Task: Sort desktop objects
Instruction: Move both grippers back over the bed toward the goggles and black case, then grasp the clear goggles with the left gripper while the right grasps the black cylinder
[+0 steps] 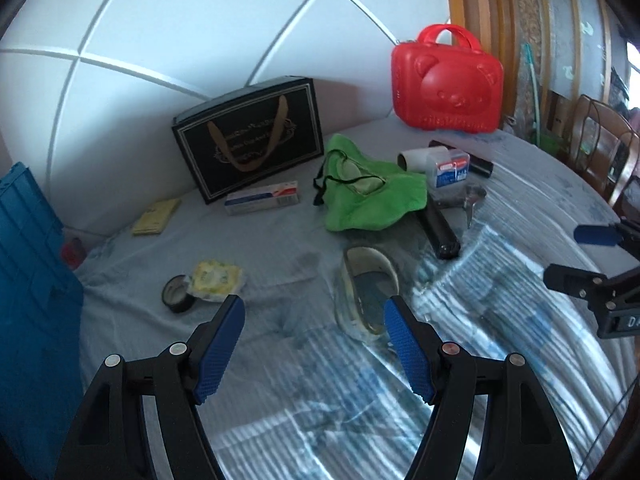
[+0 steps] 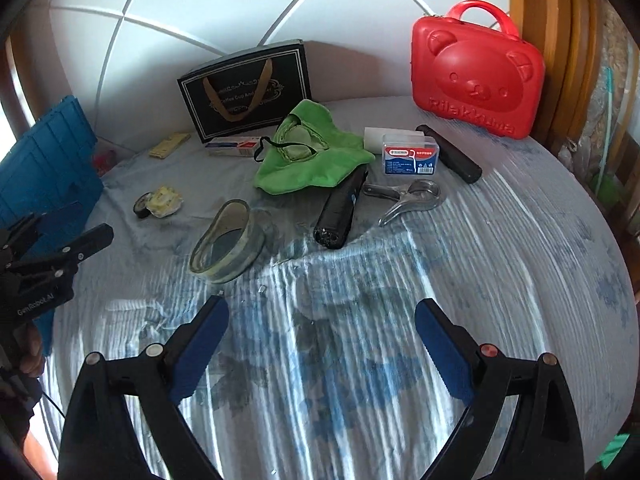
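My left gripper [image 1: 314, 312] is open and empty above the cloth-covered table, just in front of a wide clear tape roll [image 1: 366, 292]. My right gripper [image 2: 322, 316] is open and empty over the table's near part; the same tape roll [image 2: 228, 236] lies ahead to its left. A green cloth with glasses [image 2: 310, 152], a black flashlight [image 2: 340, 210], a metal clip [image 2: 412, 196], a clear plastic box [image 2: 410, 156], a black tape roll [image 2: 142, 206] and a yellow tissue pack [image 2: 164, 200] lie further back.
A red bear case [image 2: 476, 76] stands at the back right, a black gift bag [image 2: 244, 88] at the back middle, a blue crate [image 2: 44, 164] at the left. A toothpaste box [image 2: 232, 146] and yellow notepad [image 2: 170, 144] lie near the bag. A white wall is behind.
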`<state>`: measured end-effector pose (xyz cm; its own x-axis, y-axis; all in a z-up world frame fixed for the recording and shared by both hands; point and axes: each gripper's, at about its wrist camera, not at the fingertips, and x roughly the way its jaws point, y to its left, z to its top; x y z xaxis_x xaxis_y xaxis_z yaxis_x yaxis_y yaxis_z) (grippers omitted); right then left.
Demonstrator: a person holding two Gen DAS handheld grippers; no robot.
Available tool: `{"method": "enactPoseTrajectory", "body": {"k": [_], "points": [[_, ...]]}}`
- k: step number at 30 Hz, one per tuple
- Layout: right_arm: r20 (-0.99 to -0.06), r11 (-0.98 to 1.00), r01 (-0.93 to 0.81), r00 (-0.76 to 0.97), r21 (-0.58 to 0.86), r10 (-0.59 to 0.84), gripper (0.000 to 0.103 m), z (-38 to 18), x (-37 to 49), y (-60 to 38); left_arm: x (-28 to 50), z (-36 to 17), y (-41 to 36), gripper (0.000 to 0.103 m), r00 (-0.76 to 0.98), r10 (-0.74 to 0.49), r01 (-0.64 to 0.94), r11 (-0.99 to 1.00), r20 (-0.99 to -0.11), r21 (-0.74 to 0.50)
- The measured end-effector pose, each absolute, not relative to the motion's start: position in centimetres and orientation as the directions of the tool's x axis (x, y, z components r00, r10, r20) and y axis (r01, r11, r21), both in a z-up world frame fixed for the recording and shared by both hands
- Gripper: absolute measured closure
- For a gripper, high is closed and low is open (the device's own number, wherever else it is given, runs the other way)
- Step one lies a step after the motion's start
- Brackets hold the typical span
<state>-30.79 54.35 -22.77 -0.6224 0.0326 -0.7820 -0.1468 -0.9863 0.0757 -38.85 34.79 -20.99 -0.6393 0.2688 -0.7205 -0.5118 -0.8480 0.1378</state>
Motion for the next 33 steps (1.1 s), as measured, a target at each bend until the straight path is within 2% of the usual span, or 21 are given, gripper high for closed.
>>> {"method": "enactPoseTrajectory", "body": {"k": [11,16,18,22,25,26,27,31,33], "points": [[-0.816,-0.985,-0.143,-0.579,0.099,0.002,0.008,-26.3,-39.4,57.6,-43.8,-27.8,38.4,0.030,-0.457,0.299,-0.628,-0.775,-0.838,0.066],[-0.825,-0.981,-0.137,-0.564,0.135,-0.035,0.008,-27.6,-40.8,58.0,-45.2,-28.7,38.7,0.029,-0.410,0.348,-0.625,-0.780,-0.843,-0.018],[-0.830,-0.982,-0.134,-0.557,0.130,-0.034,0.008,-28.1,-41.6,57.8,-45.7,-29.1,38.5,0.034,-0.403,0.352,-0.615,-0.788,-0.845,-0.035],[-0.836,-0.980,-0.141,-0.547,0.143,-0.044,0.008,-29.0,-42.8,57.8,-46.6,-29.9,38.5,0.034,-0.391,0.352,-0.612,-0.790,-0.850,-0.045],[-0.847,-0.980,-0.150,-0.531,0.129,-0.030,0.014,-29.6,-44.0,57.4,-47.0,-30.8,39.1,0.055,-0.388,0.325,-0.616,-0.787,-0.862,-0.019],[-0.853,-0.980,-0.157,-0.522,0.123,-0.023,0.014,-29.9,-44.5,57.3,-47.2,-31.2,39.2,0.070,-0.378,0.312,-0.613,-0.790,-0.871,-0.017],[-0.859,-0.980,-0.164,-0.511,0.112,-0.013,0.015,-30.2,-44.9,57.2,-47.3,-31.5,39.0,0.079,-0.357,0.320,-0.610,-0.791,-0.878,-0.040],[-0.874,-0.982,-0.181,-0.485,0.061,0.035,0.017,-31.1,-46.2,56.6,-47.4,-31.8,38.3,0.081,-0.357,0.336,-0.600,-0.797,-0.872,-0.061],[-0.882,-0.979,-0.202,-0.466,0.035,0.065,0.026,-31.8,-46.8,56.5,-47.2,-31.8,38.5,0.081,-0.364,0.326,-0.604,-0.796,-0.872,-0.046]]}}
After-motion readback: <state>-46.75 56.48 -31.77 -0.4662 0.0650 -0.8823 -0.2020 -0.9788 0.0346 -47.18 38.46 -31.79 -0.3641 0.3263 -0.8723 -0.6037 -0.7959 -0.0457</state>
